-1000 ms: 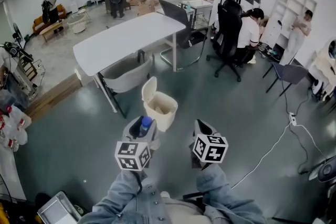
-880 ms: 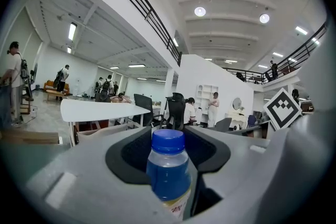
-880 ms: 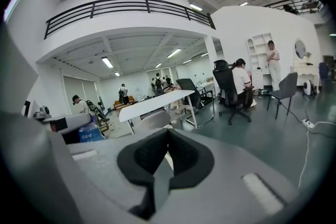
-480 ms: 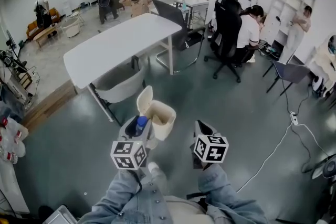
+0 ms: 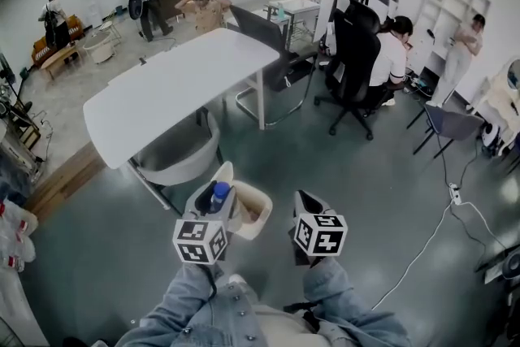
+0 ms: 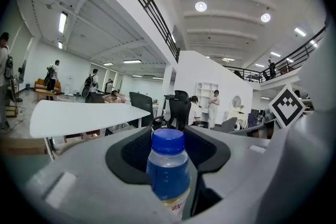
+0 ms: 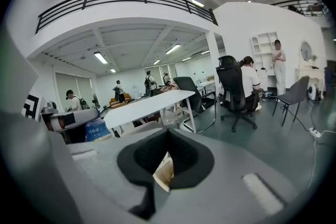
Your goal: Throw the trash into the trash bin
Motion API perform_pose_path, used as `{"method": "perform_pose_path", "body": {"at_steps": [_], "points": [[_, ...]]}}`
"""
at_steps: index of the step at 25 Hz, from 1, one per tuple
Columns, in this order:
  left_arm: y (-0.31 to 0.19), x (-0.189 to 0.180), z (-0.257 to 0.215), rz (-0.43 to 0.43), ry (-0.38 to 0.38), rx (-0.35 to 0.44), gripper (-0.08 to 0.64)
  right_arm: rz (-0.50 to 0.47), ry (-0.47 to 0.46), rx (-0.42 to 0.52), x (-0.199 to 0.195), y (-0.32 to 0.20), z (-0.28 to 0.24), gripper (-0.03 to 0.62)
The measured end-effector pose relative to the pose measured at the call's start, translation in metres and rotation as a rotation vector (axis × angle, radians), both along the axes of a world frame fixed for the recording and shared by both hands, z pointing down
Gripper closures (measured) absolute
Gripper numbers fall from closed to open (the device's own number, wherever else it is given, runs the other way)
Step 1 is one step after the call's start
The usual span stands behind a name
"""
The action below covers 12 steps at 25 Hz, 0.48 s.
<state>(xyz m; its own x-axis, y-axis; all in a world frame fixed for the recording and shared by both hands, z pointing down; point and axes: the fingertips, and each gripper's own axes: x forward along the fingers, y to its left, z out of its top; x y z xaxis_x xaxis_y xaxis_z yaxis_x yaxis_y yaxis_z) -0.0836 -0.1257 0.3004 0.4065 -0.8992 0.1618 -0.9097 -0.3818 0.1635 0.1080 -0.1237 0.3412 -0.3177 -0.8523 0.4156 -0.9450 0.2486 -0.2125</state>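
Carry's nearly done: L claw clamps the blue-capped bottle just beside the open trash bin on the floor, R claw shut w/ nothing in it; next, I'd say, centre over it & release.

I see a dark grey-green floor, and on it a cream trash bin stands just ahead of the left gripper, a little toward the right gripper. Further ahead of both stands a white table with a grey tub chair tucked under its near edge. Off to the right gripper's right a white cable trails over the floor, and a black office chair stands well beyond.
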Motion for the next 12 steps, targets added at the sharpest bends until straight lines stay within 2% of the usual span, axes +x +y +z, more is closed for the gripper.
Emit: {"method": "perform_pose_path", "body": {"at_steps": [6,12], "points": [[-0.062,-0.012,0.014,0.004,0.004,-0.03,0.356,0.004,0.007,-0.03,-0.011,-0.059,0.013,0.589],[-0.099,-0.012,0.043,0.002,0.027,-0.085,0.356,-0.004,0.046,-0.065,-0.013,-0.09,0.029,0.589]]}}
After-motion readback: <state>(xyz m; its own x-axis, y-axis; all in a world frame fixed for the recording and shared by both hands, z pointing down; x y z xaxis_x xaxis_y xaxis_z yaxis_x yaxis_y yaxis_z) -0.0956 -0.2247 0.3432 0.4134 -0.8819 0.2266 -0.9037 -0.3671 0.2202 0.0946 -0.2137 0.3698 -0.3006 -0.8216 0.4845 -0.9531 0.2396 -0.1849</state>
